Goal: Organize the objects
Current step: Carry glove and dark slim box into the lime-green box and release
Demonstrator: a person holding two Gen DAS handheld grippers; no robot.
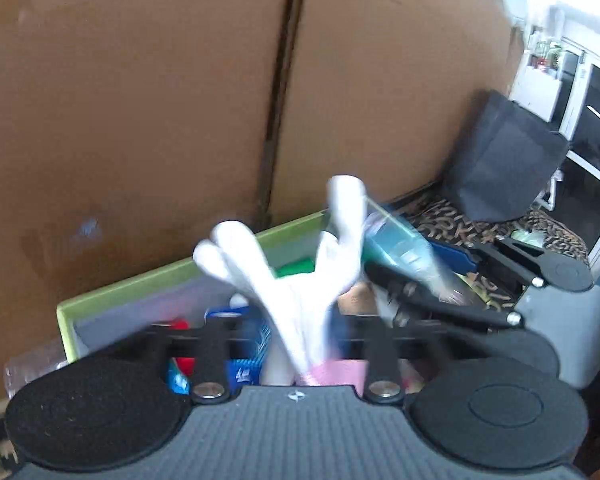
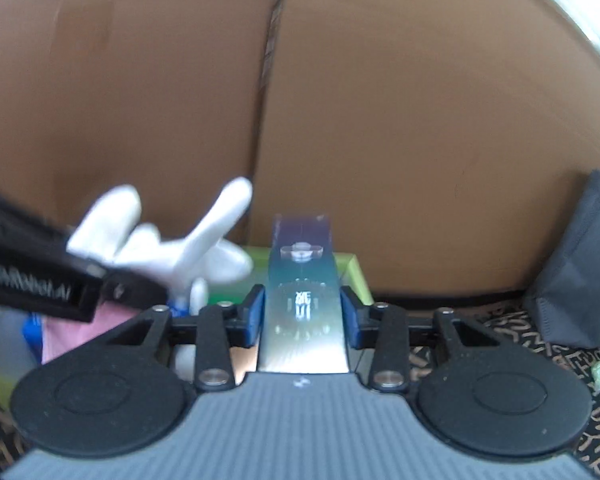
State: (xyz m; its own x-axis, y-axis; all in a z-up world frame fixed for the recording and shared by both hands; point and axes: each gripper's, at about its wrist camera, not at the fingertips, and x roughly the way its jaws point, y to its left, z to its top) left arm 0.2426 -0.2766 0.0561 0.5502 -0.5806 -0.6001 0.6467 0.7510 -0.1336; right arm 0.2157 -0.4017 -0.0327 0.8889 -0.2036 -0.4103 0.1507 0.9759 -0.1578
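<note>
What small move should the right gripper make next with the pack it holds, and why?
Probably ease the right gripper forward and down until the blue-green pack is over the green bin, then release. The pack looks clamped between the pads, with the bin's rim just behind it. The left gripper stands open around the white glove at the bin, so keep right of it.

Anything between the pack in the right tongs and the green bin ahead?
Straight ahead, nothing visible: the pack faces the rim of the green bin. Just left, the white glove at the left tongs sticks up over the bin.
</note>
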